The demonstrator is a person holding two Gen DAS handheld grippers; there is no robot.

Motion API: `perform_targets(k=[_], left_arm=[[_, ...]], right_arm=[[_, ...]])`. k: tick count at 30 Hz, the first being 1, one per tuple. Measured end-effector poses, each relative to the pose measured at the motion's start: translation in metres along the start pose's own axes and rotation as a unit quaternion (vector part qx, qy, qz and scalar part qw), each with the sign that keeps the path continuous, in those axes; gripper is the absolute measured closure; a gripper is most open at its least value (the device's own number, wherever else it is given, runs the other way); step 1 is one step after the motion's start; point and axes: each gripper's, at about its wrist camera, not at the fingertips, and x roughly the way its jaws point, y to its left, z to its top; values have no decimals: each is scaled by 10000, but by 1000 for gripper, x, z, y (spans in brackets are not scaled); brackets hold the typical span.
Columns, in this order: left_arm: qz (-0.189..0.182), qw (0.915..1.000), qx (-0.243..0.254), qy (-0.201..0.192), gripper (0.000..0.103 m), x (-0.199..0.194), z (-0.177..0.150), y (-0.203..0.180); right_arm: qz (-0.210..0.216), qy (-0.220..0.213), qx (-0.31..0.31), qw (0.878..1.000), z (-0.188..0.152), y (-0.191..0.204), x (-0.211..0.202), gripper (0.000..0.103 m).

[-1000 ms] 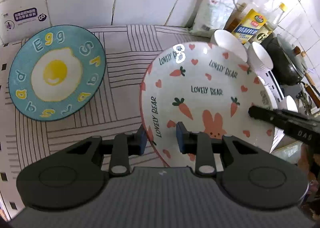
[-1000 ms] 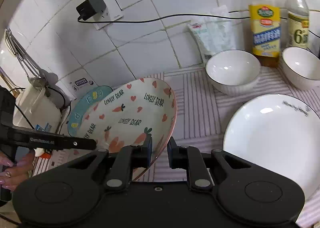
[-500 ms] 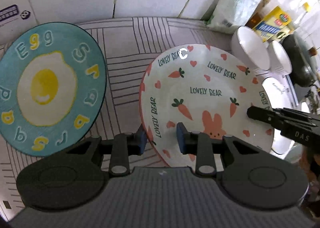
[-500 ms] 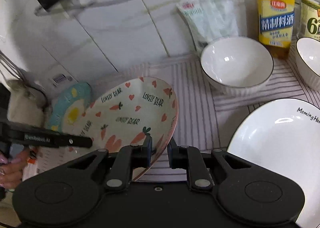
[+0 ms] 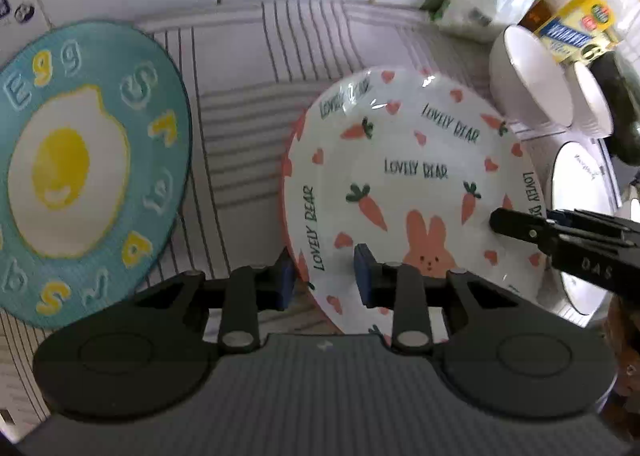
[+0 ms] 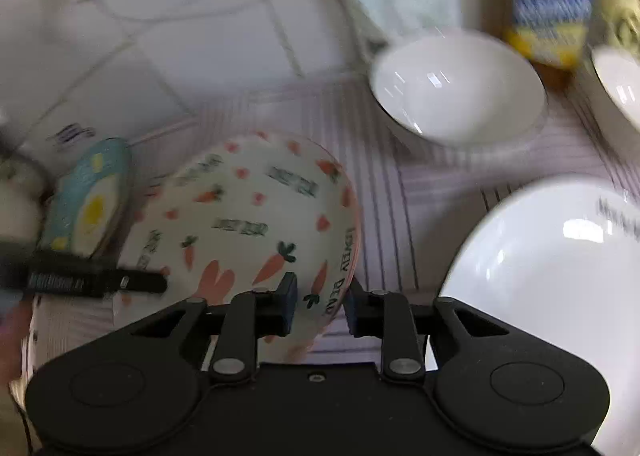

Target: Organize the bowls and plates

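Both tools point steeply down at the striped counter (image 5: 248, 56). The left tool (image 5: 324, 280) straddles the near-left rim of the carrot plate (image 5: 412, 176), a glossy, shallow ceramic dish printed with carrots, hearts and a rabbit; its blue pads sit a little wider than the rim, and I cannot tell whether they press on it. The right tool (image 6: 318, 306) straddles the opposite rim and its jaws are opening, the pads clear of the edge. The plate sits between a matte teal egg plate (image 5: 84, 172) on one side and a plain white plate (image 6: 556, 284) on the other. Two smooth, round white bowls (image 6: 460, 84) stand near the tiled wall, beside a yellow-labelled bottle (image 6: 550, 0).
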Motion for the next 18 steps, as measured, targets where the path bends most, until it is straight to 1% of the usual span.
perform_targets(k=[1,3,5,7,8,9,11,13,15,18], left_arm=[[92,9999,-69,-25,75,1,-2,-3],[343,9994,-42,-83,73,0,-4,-15],[398,9988,-286,-59,74,-1,-4,-15],[487,9976,-499,37,70,-4,-5,-14],[535,9971,-533,53,67,-6,-5,-17],[579,9970,-517,38,63,-11,-7,-19],[692,9967,-430,-5,59,-21,-12,-23],[825,9960,-352,-54,55,-31,-17,-29],[921,9954,-241,-95,49,-43,-21,-36],[971,9951,7,-175,44,-61,-26,-49]], right_arm=[[-34,64,163,9998,0,-2,4,64],[-123,-35,280,9995,-3,-1,5,61],[-181,-68,376,9991,-6,1,-1,60],[-147,-169,405,9989,-9,3,-12,56],[-141,-253,389,9988,-13,4,-21,52],[-137,-327,374,9987,-16,4,-29,47],[-150,-477,378,9980,-24,4,-47,43],[-184,-647,386,9970,-28,1,-65,43],[-228,-810,422,9956,-33,-5,-84,43],[-340,-1036,429,9931,-41,-10,-110,43]])
